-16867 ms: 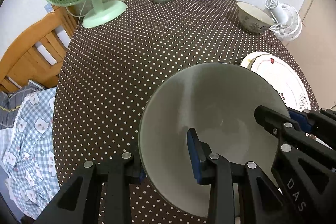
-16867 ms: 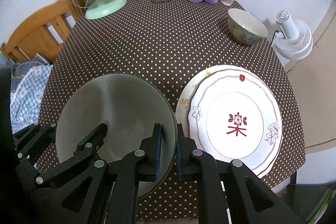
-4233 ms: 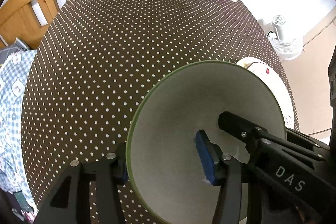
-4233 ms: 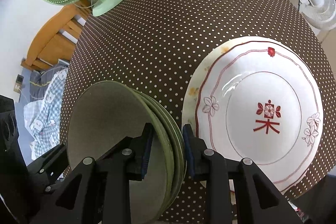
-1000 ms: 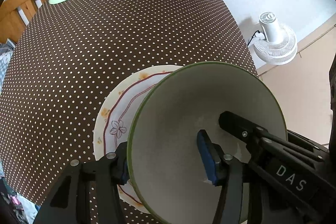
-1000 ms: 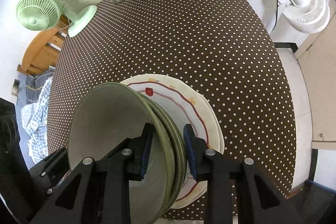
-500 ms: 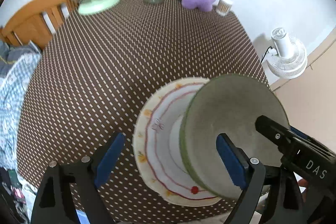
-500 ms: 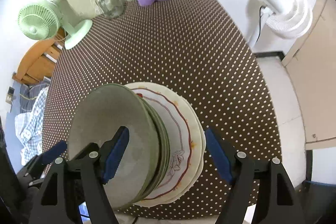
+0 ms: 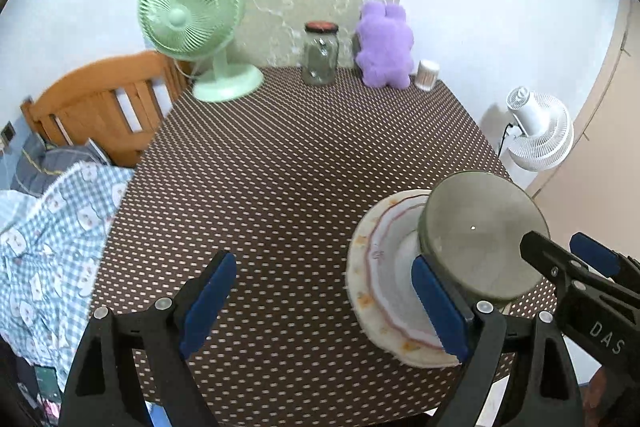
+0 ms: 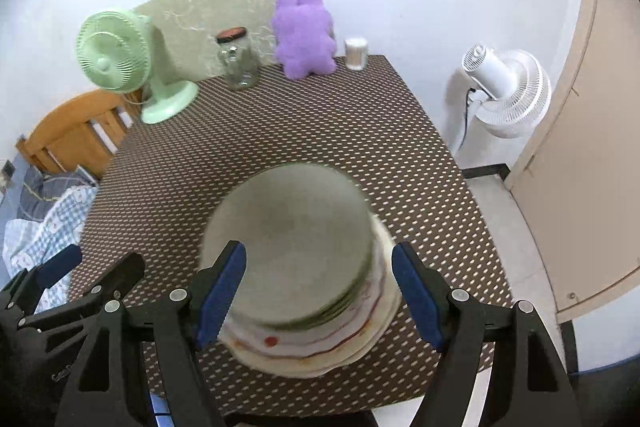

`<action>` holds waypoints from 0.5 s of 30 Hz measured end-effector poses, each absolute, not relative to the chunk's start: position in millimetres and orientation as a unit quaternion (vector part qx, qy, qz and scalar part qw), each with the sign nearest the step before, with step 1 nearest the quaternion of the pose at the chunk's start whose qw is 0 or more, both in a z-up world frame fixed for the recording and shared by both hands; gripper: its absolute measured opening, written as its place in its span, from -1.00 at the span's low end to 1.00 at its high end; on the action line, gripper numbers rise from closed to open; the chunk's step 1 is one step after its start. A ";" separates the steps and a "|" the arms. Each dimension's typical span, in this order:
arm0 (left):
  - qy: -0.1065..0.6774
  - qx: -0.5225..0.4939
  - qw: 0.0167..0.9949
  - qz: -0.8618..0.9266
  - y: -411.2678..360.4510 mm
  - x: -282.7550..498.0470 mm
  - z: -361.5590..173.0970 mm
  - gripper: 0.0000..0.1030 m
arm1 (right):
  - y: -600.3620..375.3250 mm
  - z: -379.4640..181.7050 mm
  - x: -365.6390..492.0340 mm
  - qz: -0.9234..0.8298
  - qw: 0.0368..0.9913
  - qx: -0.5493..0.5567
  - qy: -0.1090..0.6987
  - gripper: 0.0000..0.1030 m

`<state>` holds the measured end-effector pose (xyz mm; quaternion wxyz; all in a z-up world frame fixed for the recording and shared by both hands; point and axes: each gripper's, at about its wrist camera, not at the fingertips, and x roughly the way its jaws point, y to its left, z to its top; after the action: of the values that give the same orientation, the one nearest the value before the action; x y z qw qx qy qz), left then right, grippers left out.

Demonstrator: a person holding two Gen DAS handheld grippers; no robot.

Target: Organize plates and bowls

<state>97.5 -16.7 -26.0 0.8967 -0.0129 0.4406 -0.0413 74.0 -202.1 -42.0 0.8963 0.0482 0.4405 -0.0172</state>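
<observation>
A stack of green-rimmed grey bowls (image 10: 292,239) rests on the white plates with red trim (image 10: 320,351) near the table's front edge. It also shows in the left wrist view (image 9: 480,235), on the plates (image 9: 380,267). My right gripper (image 10: 320,291) is open, its blue pads on either side of the stack and apart from it. My left gripper (image 9: 324,303) is open and empty, to the left of the stack, with its right pad (image 9: 438,307) in front of the plates.
The brown dotted tablecloth (image 9: 280,167) covers the table. A green fan (image 9: 192,15), a glass jar (image 9: 320,53), a purple plush toy (image 9: 384,43) and a small white cup (image 9: 427,75) stand along the far edge. A wooden chair (image 9: 100,99) is left, a white floor fan (image 10: 508,91) right.
Both grippers have opened wide, let go of the bowls and pulled back and up. The bowls now sit on the plates, which a second ago they hovered over.
</observation>
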 end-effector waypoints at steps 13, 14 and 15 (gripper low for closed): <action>0.371 0.030 0.927 -0.035 25.3 39.3 -31.1 0.76 | -148.4 -50.7 13.0 -0.006 0.919 0.042 0.392 0.51; 0.368 0.028 0.929 -0.033 25.9 37.3 -31.2 0.76 | -147.0 -51.6 10.7 -0.005 0.921 0.039 0.389 0.51; 0.365 0.025 0.930 -0.031 26.9 34.9 -31.5 0.76 | -145.7 -52.8 7.4 -0.002 0.922 0.037 0.385 0.51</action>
<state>34.9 26.9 -31.5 0.9302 0.0253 0.3648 -0.0309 7.4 -145.7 -52.8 0.9222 0.0366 0.3850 -0.0023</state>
